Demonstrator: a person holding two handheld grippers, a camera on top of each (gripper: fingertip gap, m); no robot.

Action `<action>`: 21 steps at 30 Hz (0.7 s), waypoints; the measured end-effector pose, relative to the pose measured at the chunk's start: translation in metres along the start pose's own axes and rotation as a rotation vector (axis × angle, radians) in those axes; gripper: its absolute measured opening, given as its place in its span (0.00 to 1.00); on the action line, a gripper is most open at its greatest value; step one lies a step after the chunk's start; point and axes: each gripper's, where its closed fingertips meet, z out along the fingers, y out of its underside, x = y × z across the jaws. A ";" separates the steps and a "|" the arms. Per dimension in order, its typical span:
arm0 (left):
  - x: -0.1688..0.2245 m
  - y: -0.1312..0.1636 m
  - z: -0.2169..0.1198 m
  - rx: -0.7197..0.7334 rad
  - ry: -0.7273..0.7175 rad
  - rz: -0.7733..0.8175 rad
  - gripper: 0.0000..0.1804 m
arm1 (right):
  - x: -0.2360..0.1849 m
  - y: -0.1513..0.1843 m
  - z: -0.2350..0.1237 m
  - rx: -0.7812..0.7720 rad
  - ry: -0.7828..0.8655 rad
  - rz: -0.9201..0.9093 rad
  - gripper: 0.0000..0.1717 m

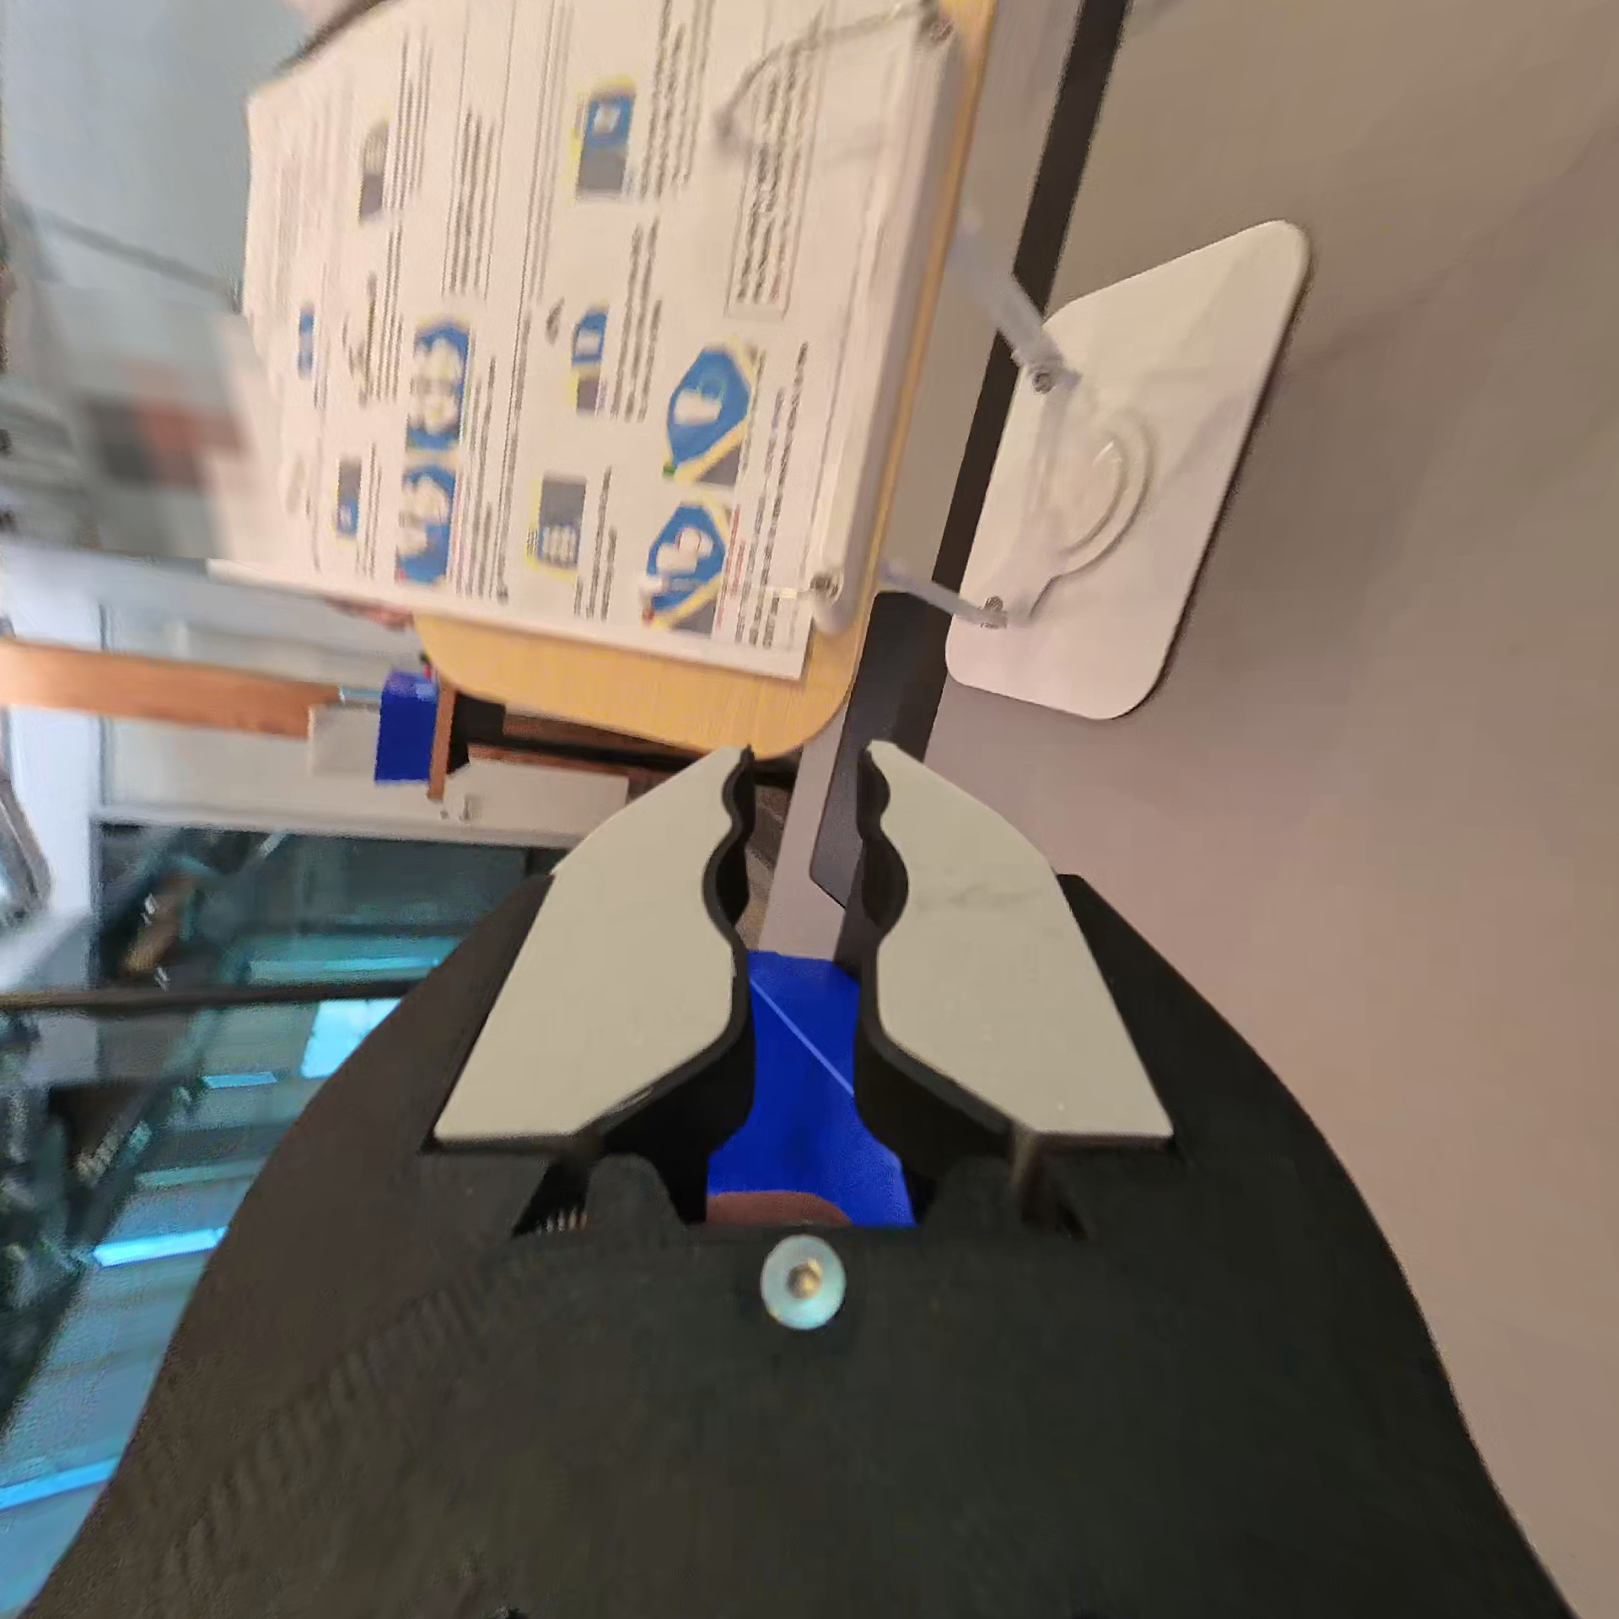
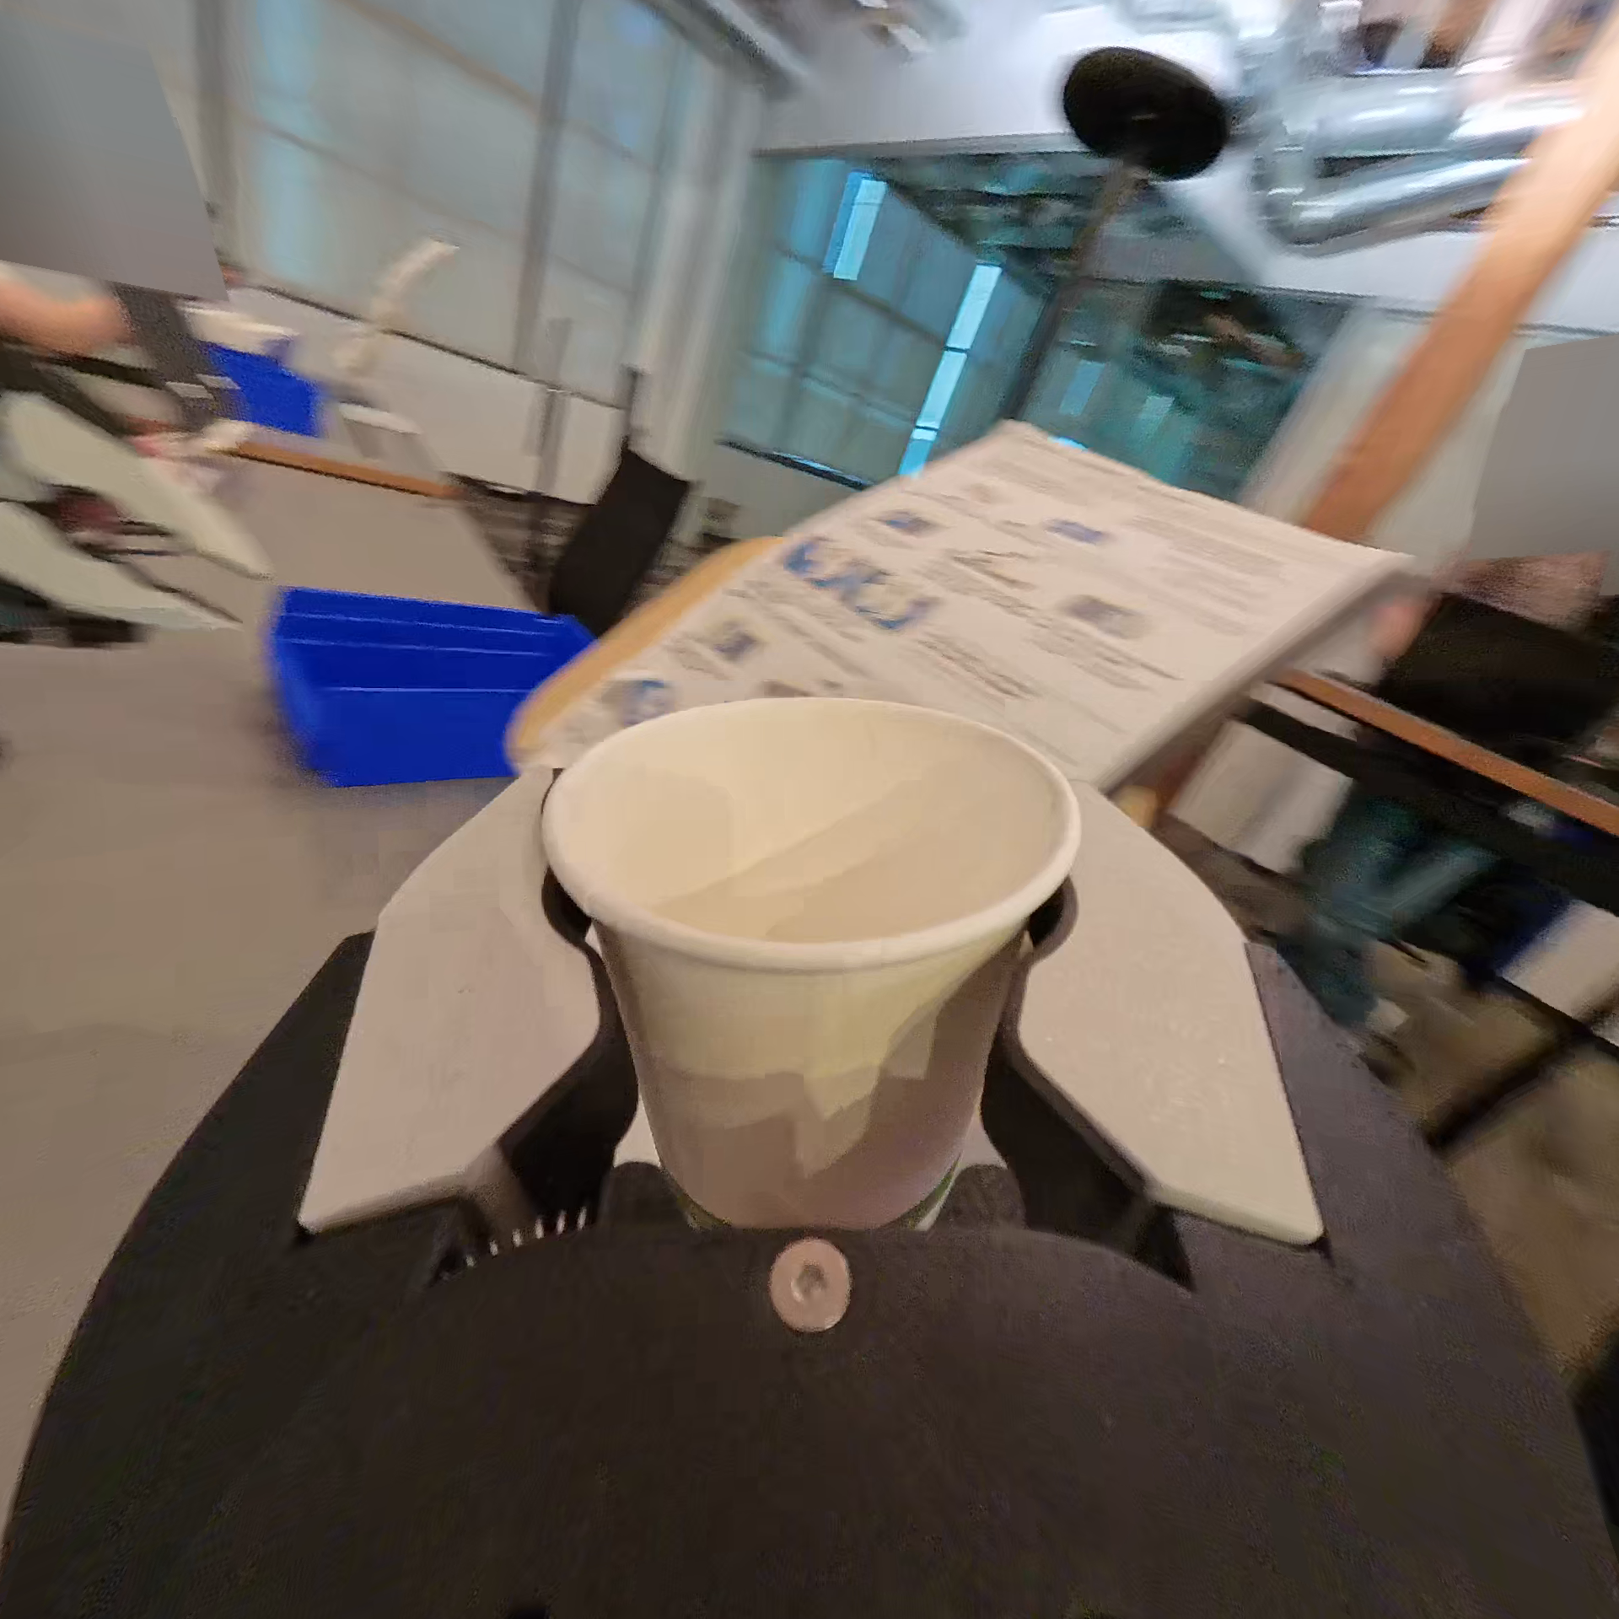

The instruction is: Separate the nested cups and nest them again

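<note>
In the right wrist view a white paper cup (image 2: 806, 1007) stands upright between my right gripper's fingers, its open mouth facing up. My right gripper (image 2: 810, 788) is shut on the cup, with both pads against its wall just under the rim. Only this one cup shows. In the left wrist view my left gripper (image 1: 810, 762) has its jaws a little apart with nothing between the pads. It points at the edge of a grey table (image 1: 1314, 876), and this view is turned on its side.
A wooden stand with a printed sheet (image 2: 1007, 604) stands just beyond the cup; it also shows in the left wrist view (image 1: 569, 350), with a white base plate (image 1: 1130, 473). A blue bin (image 2: 412, 692) sits on the grey table (image 2: 131, 876) at left. The grippers' ends are close to 35 centimetres from one another.
</note>
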 end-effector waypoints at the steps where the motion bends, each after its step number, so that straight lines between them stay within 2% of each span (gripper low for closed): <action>1: -0.002 0.012 0.003 -0.010 -0.023 -0.052 0.11 | 0.027 0.004 -0.015 -0.007 0.094 -0.012 0.59; 5: 0.001 0.048 0.011 -0.058 -0.039 -0.178 0.09 | 0.115 0.030 -0.080 -0.024 0.379 0.041 0.59; 9: 0.008 0.061 0.015 -0.092 -0.041 -0.179 0.08 | 0.167 0.067 -0.126 0.020 0.534 0.188 0.59; 15: 0.020 0.061 0.022 -0.127 -0.035 -0.108 0.10 | 0.201 0.119 -0.160 -0.024 0.680 0.246 0.59; 21: 0.017 0.060 0.019 -0.115 -0.037 -0.135 0.08 | 0.208 0.140 -0.163 -0.035 0.714 0.239 0.59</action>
